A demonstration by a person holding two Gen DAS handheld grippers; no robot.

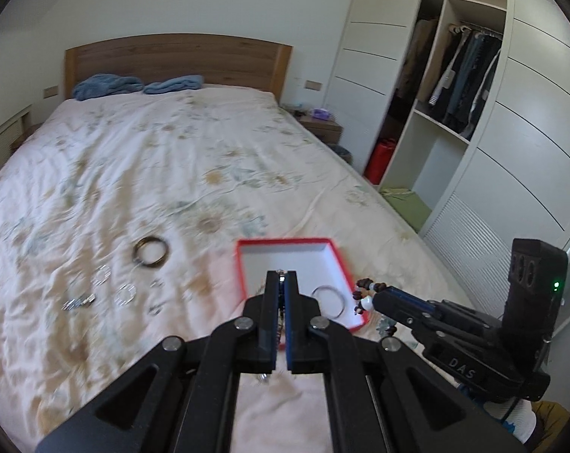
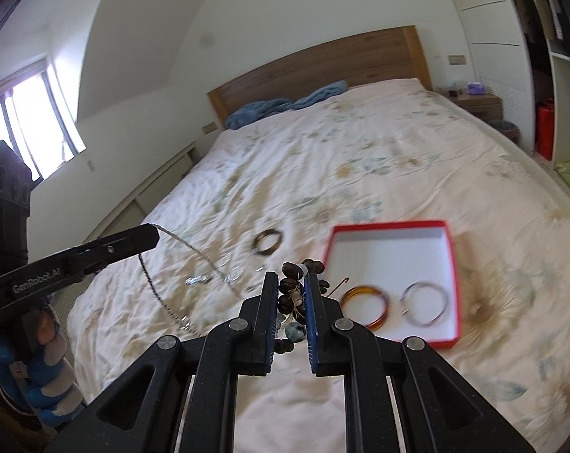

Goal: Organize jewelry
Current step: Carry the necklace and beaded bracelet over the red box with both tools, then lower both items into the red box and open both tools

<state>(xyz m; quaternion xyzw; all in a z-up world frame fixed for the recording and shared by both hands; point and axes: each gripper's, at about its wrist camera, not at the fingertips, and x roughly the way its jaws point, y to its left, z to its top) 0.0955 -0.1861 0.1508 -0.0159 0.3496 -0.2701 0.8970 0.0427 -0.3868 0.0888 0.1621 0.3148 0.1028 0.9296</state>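
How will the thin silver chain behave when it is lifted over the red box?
The silver chain hangs slack from the shut left tool, so it is probably floppy and may swing. Its fine links look light and could snag the red box rim.

Daylit bedroom: wooden headboard (image 1: 175,60), open wardrobe (image 1: 451,87).

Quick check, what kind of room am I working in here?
A bedroom, most likely: a large bed with a wooden headboard, an open wardrobe of hanging clothes, and a nightstand beside the bed.

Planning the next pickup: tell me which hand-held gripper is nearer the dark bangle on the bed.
Left. The left hand-held gripper hangs just beside the dark bangle; the right is over by the red box.
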